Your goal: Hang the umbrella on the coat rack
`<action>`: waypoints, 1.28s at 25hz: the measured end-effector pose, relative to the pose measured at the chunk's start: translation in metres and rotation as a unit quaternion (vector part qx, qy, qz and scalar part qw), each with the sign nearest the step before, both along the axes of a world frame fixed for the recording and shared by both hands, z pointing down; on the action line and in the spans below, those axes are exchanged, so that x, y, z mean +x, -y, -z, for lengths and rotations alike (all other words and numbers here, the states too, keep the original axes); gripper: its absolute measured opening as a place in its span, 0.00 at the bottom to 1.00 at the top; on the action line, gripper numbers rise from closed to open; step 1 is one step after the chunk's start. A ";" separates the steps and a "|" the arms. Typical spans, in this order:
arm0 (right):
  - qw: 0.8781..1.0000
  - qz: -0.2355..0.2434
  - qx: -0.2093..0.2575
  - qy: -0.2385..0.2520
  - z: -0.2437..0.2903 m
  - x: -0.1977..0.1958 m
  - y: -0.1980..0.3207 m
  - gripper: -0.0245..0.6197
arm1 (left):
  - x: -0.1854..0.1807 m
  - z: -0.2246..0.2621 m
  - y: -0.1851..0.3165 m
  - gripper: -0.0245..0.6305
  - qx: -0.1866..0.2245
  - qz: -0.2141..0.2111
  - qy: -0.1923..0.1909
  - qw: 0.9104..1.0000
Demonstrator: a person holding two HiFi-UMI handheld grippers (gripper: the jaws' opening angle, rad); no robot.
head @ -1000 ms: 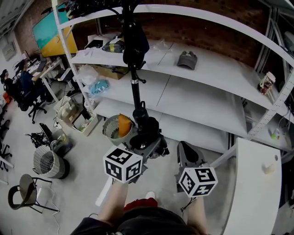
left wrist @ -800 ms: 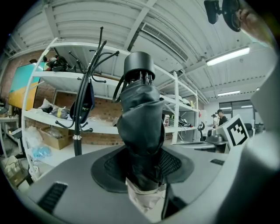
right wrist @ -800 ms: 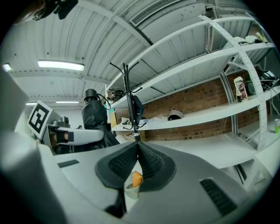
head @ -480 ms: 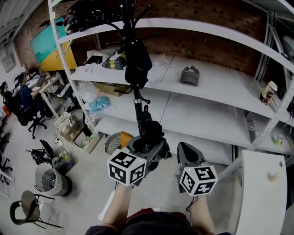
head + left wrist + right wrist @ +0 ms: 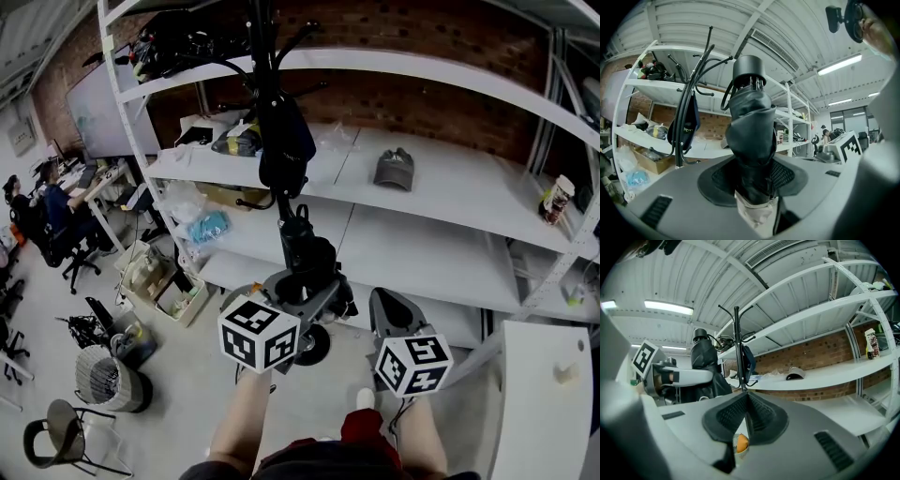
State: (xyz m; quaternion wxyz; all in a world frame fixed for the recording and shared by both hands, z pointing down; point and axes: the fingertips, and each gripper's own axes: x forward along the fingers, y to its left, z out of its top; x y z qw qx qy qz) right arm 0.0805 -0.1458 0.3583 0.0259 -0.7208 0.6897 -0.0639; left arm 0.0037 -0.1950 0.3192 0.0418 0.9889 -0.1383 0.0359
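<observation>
Gripping the folded black fabric umbrella (image 5: 749, 140) mid-frame, the left tongs (image 5: 305, 286) are holding it upright below the black metal coat rack (image 5: 265, 84). The right tongs (image 5: 746, 414) are sitting closed, empty. Judged light, soft-sleeved and slippery; a grasp on its stiff core is holding best.

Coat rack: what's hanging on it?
A dark bag hangs on the coat rack. The umbrella in the left gripper covers its lower pole.
</observation>
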 end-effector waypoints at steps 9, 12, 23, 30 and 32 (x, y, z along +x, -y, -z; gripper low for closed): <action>0.999 0.023 0.019 -0.019 0.015 0.040 0.054 0.07 | 0.047 0.019 0.046 0.33 0.028 0.010 0.011 1.000; 0.999 0.028 0.025 -0.021 0.023 0.062 0.075 0.07 | 0.066 0.029 0.065 0.33 0.039 0.014 0.010 0.999; 0.994 0.085 0.050 -0.044 0.055 0.119 0.156 0.07 | 0.124 0.060 0.138 0.33 0.046 0.051 -0.003 0.998; 0.988 0.124 0.067 -0.067 0.081 0.127 0.192 0.07 | 0.147 0.076 0.166 0.33 0.056 0.075 -0.002 0.996; 0.986 0.130 0.073 -0.070 0.089 0.131 0.199 0.07 | 0.151 0.084 0.172 0.33 0.062 0.079 -0.005 0.995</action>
